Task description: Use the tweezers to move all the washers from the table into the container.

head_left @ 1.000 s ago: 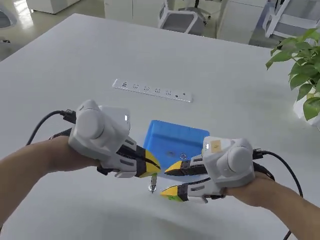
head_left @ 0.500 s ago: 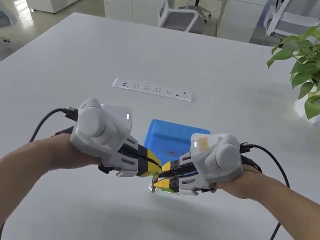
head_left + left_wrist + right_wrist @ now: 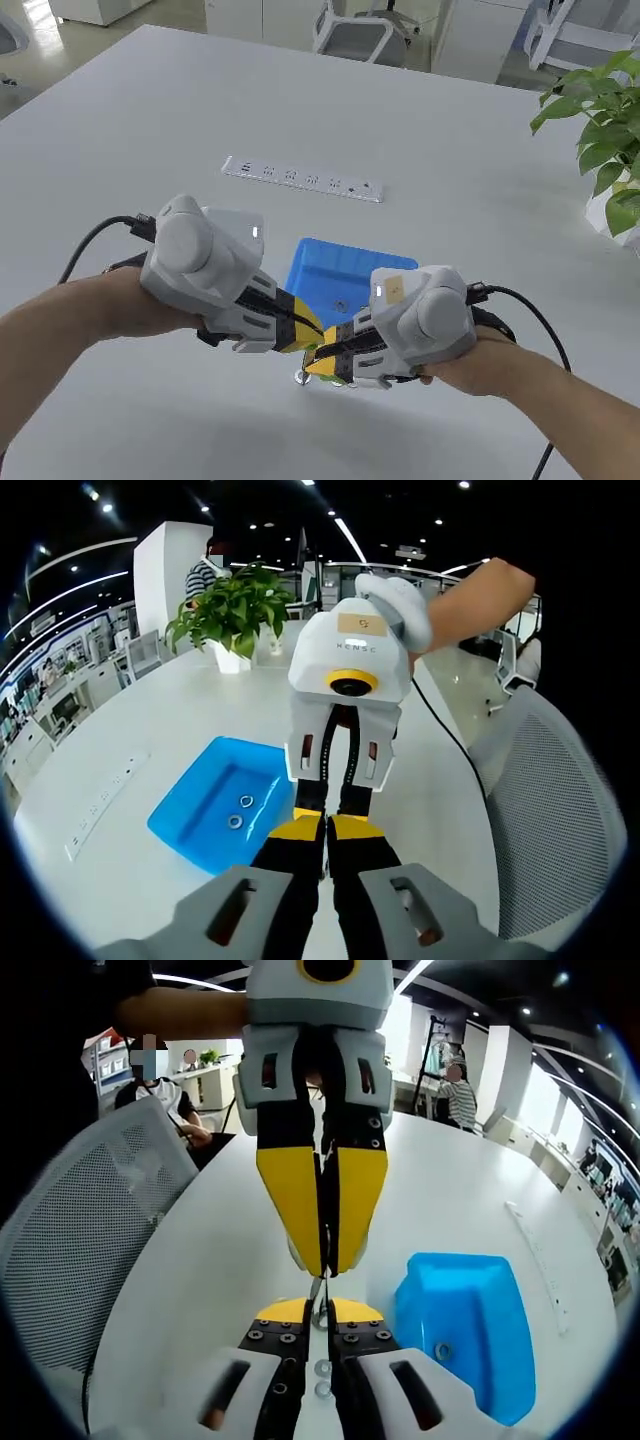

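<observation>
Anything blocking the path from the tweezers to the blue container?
Nothing visible does. The tweezers are clamped by both the left gripper and the right gripper, which meet tip to tip just in front of the container. No object lies between them and its near wall. The container is open-topped, with two washers inside.

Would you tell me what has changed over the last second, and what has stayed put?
The right hand-held gripper moved left to meet the left hand-held gripper, and its jaws, open a second ago, now look closed on the tweezers. The left hand-held gripper kept its grip on them. The blue container, the washers inside and the power strip lie as before.
</observation>
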Motion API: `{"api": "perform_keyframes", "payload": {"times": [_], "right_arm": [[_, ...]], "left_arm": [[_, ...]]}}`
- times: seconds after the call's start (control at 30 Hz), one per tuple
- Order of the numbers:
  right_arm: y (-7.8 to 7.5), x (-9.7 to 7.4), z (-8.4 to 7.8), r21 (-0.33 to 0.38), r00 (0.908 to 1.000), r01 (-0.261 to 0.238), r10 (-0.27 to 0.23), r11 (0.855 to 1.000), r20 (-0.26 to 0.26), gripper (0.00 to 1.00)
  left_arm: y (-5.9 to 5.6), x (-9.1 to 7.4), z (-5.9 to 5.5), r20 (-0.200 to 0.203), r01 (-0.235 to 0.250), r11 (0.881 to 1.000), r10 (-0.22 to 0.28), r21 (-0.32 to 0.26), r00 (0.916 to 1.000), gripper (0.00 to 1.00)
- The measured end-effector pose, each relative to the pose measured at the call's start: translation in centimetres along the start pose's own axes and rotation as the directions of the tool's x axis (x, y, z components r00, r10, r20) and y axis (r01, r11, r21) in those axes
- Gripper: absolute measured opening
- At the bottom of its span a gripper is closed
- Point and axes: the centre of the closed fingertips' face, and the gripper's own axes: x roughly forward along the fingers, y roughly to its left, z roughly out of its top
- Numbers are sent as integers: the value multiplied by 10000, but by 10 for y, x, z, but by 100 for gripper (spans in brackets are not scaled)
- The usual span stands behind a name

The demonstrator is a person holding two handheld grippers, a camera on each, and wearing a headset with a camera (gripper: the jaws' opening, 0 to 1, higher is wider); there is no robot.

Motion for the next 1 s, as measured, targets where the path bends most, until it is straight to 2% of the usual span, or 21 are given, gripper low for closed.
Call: {"api": "perform_keyframes", "payload": {"times": [0.47,0.57,0.77,0.83,1.0], "right_arm": [[0,-1,-1,148,9998,-11,14,9999,-209,6],[0,-1,-1,151,9997,-16,20,9999,-239,6],[0,-2,-2,190,9997,17,-12,9998,-262,6],[1,-2,-2,169,9996,8,-3,9999,-296,6],[2,-2,-1,186,9995,-18,24,9998,-299,6]], "left_arm": [[-2,1,0,-143,-38,10000,39,60,9999,6],[-3,0,-4,-256,15,10000,-16,-54,9997,10],[-4,-3,-4,-184,23,9999,-26,-132,9998,14],[-6,-4,-1,17,120,9995,-119,-287,9999,18],[-5,-8,-4,-41,-25,9995,24,-313,10000,24]]}}
